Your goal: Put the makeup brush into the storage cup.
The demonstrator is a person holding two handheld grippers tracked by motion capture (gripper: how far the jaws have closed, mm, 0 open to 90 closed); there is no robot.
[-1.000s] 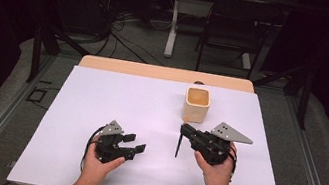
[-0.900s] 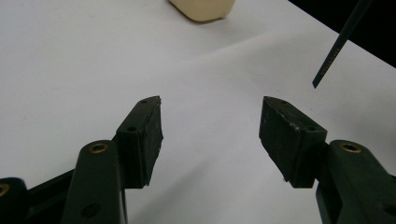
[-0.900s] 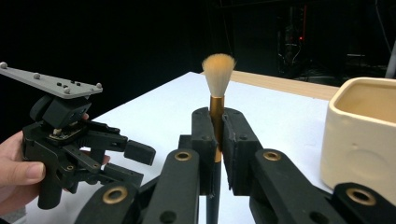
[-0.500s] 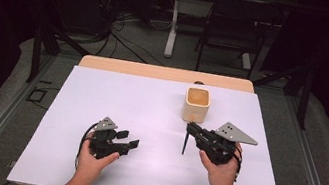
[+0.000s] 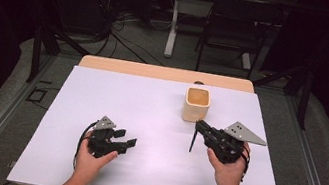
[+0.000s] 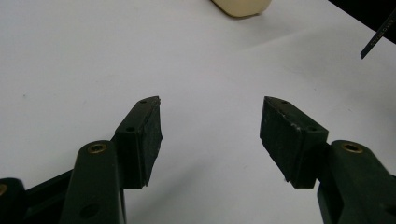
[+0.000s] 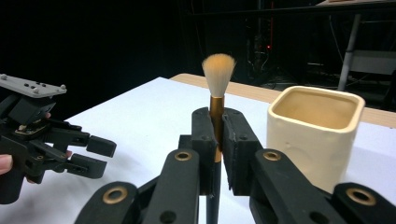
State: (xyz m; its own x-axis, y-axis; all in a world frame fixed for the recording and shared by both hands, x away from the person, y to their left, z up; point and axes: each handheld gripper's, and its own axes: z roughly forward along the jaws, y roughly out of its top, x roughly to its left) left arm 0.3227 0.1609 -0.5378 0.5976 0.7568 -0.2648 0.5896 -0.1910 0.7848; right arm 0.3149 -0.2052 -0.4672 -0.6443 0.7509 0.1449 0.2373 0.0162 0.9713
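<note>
Cream cup (image 5: 197, 104) stands just beyond the brush-holding right tool (image 5: 199, 125).

Dark room beyond a white-topped table (image 5: 148, 115); black chair (image 5: 236, 31) behind; cables (image 5: 126, 35) across grey floor (image 5: 129, 51).

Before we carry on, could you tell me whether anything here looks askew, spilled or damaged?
Nothing stands out. The right gripper holds the brush upright, the cream cup stands upright, and the left gripper is open.
</note>
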